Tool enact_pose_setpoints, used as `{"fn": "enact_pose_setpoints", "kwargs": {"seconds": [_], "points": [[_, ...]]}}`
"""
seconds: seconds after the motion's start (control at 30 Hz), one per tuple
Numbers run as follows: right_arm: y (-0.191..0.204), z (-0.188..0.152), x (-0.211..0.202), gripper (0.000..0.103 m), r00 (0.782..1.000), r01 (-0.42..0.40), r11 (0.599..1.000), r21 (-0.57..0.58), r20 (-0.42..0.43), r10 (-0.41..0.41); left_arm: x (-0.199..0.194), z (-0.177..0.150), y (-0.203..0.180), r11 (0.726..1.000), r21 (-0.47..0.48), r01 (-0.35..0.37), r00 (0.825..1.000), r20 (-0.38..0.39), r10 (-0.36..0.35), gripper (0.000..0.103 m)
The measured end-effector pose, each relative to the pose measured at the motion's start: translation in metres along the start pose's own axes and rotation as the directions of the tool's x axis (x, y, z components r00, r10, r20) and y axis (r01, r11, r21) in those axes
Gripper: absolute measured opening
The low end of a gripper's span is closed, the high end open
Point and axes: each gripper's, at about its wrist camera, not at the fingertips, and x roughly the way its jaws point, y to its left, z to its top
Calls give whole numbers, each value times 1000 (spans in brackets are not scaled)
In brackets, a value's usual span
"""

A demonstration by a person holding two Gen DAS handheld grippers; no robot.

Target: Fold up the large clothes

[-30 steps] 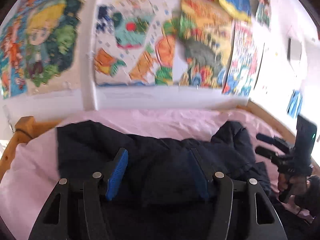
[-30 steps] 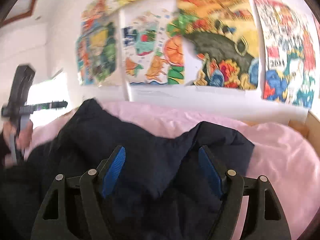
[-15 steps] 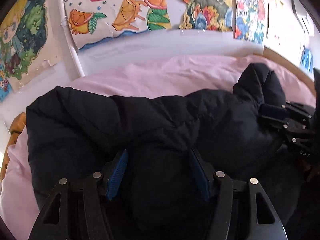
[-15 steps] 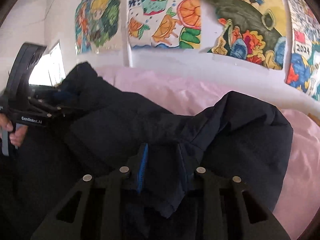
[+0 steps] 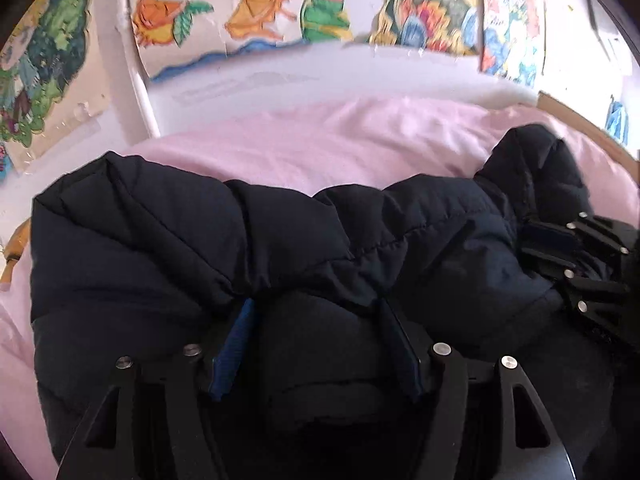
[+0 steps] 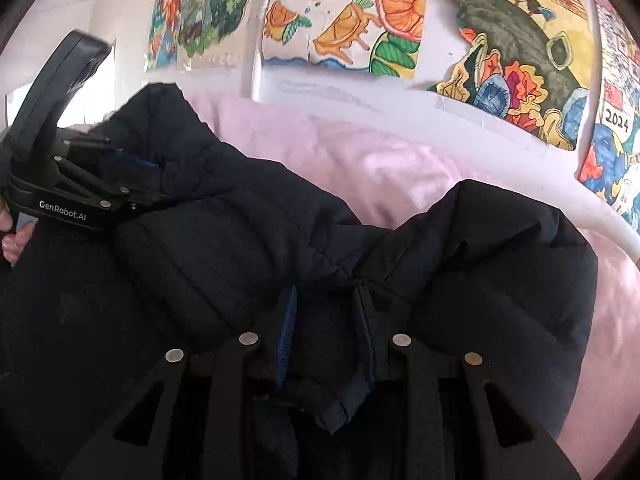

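A dark navy puffer jacket [image 5: 168,240] lies bunched on the pink bedsheet [image 5: 320,148]. My left gripper [image 5: 316,320] has its blue-padded fingers pushed into a thick fold of the jacket, with padding bulging between them. My right gripper [image 6: 326,312] is shut on a fold of the jacket [image 6: 240,240] near its edge. The right gripper also shows at the right of the left wrist view [image 5: 560,252], and the left gripper at the left of the right wrist view [image 6: 120,184], both buried in the jacket.
A white wall with colourful paper drawings [image 6: 360,20] runs behind the bed. A wooden bed frame [image 5: 580,128] edges the pink sheet [image 6: 360,152] at the right. A hand [image 6: 12,236] holds the left gripper's handle.
Both grippers dropped from above the jacket into its folds. The right gripper closed from wide open onto the fabric; the left gripper's fingers narrowed slightly around a fold.
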Motion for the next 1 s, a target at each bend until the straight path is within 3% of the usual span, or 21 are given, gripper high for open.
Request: {"fn": "enact_pose_setpoints", "kwargs": {"seconds": [0.03, 0.1, 0.2, 0.23, 0.27, 0.43, 0.53, 0.63, 0.73, 0.87, 0.9, 1.0], "points": [[-3, 0, -3, 26, 1000, -17, 1000, 17, 11, 17, -7, 0, 1, 1000, -8, 12, 1000, 13, -12, 70], [-14, 0, -10, 28, 998, -62, 996, 70, 31, 60, -23, -2, 3, 999, -27, 41, 999, 20, -40, 87], [-23, 2, -25, 50, 995, -95, 987, 133, 38, 91, -36, -9, 8, 998, -64, 7, 1000, -1, -7, 93], [-23, 2, -33, 63, 996, -89, 985, 147, 29, 85, -42, -13, 10, 996, -89, 8, 1000, -2, -8, 93], [-22, -1, -37, 70, 997, -77, 984, 158, 23, 74, -47, -18, 12, 994, -109, 10, 1000, -2, -11, 93], [-20, -18, -61, 73, 998, -60, 980, 187, -22, 65, -74, -33, 0, 994, -94, -47, 999, -15, 46, 94], [-15, -21, -84, 73, 1000, -13, 986, 164, -17, 16, -95, -33, -8, 994, -110, -22, 1000, -19, 20, 94], [-6, -15, -122, 74, 1000, 23, 989, 146, -1, -23, -123, -33, -18, 982, -185, 23, 999, -24, -28, 94], [5, -5, -166, 80, 999, 24, 986, 167, 20, -28, -164, -36, -32, 975, -215, 55, 998, 7, -55, 94], [23, 9, -242, 84, 1000, 11, 973, 232, -7, -9, -264, -43, -56, 974, -217, 65, 997, 65, -52, 98], [29, 13, -263, 86, 1000, 8, 969, 247, -18, -4, -284, -44, -58, 975, -213, 58, 996, 77, -43, 103], [49, 19, -333, 99, 1000, -12, 967, 256, -25, 19, -367, -52, -76, 983, -185, -14, 987, 153, 43, 103]]}}
